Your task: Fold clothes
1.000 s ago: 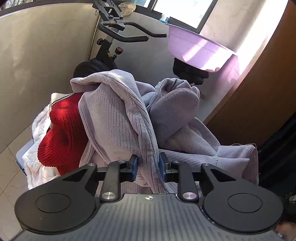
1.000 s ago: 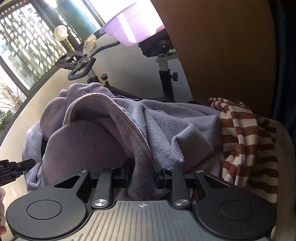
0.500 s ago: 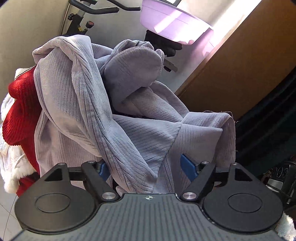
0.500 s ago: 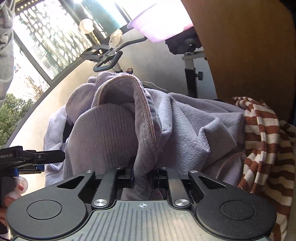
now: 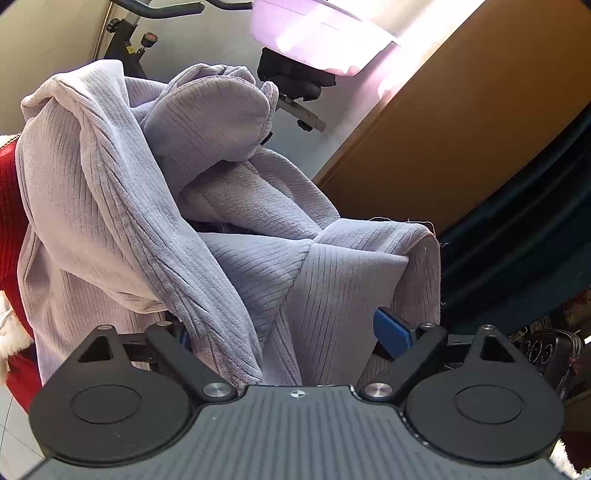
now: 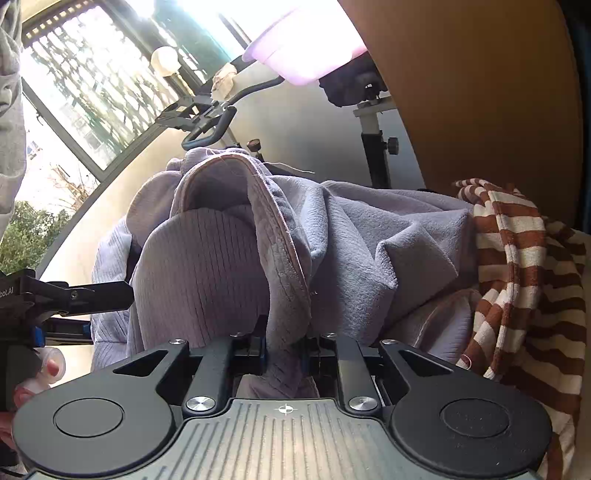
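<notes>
Fingers of the left gripper (image 5: 291, 332) were spreading apart, and the lilac ribbed garment (image 5: 155, 206) hung loose between them without being pinched. The blue pad (image 5: 391, 328) at four o'clock stood clear of the cloth. The other pad, at eight o'clock, was mostly hidden behind a fold. The right gripper (image 6: 282, 349) was clamped tight on a thick seam of the same garment, its jaws opening only a tiny bit.

The garment sat in a tall heap straight ahead of both grippers, toward twelve o'clock. With only one gripper holding, the loose side could slide down and bunch up, I think. Then the fold would come out crooked. If the right gripper pulled now, the whole heap might tip. It could drag the brown and white striped cloth (image 6: 517, 266) at three o'clock along with it. It might also pull the red knit (image 5: 11, 221) at nine o'clock.

What the heap rested on was hidden under the clothes. I could not tell which part of the garment the right gripper held, a cuff or a hem. A purple tub (image 5: 317, 33) and an exercise bike (image 6: 207, 118) stood behind at twelve o'clock, cut off at the top. Bright window light washed out much of that area.
</notes>
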